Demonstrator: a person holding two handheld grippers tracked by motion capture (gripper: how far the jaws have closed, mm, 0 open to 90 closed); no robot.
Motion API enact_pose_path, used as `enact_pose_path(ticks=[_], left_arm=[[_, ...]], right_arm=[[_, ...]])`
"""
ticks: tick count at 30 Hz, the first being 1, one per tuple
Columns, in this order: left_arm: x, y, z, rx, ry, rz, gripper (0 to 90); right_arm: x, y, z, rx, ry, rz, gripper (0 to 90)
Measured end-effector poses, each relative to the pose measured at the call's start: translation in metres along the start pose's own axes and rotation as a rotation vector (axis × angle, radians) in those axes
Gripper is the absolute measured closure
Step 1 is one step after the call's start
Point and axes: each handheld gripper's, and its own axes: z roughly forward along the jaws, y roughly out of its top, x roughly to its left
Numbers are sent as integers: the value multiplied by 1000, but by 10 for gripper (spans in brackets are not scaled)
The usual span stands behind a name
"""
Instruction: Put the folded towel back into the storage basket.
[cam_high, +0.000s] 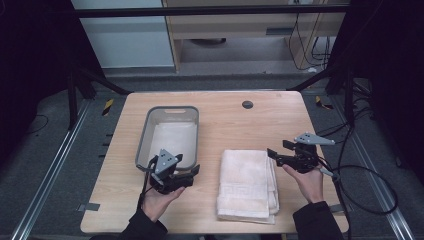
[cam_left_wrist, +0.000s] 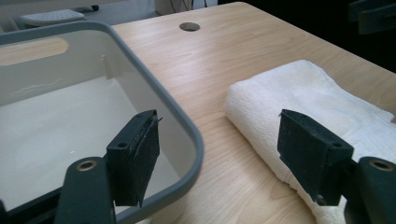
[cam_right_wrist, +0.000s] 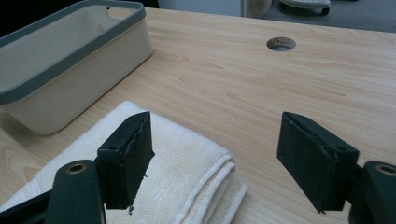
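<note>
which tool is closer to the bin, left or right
The left tool is closer: it hovers right at the near corner of the grey-rimmed bin. The right tool is beyond the folded white towel, at its far right edge.

Grey-rimmed bin (cam_left_wrist: 154, 93), folded towel (cam_left_wrist: 308, 98), parted fingers (cam_left_wrist: 135, 154)

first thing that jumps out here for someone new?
The folded white towel lying on the wooden table, right of centre near the front edge. Left of it stands an empty bin with a grey rim. The left gripper and right gripper flank the towel, both with jaws open, touching nothing.
</note>
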Motion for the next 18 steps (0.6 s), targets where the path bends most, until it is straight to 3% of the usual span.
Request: enact_pose_path(ticks=[18], left_arm=[[-37,-13,28,76,-63,37,335]], right_arm=[[4,-7,16,63,-6,-13,232]])
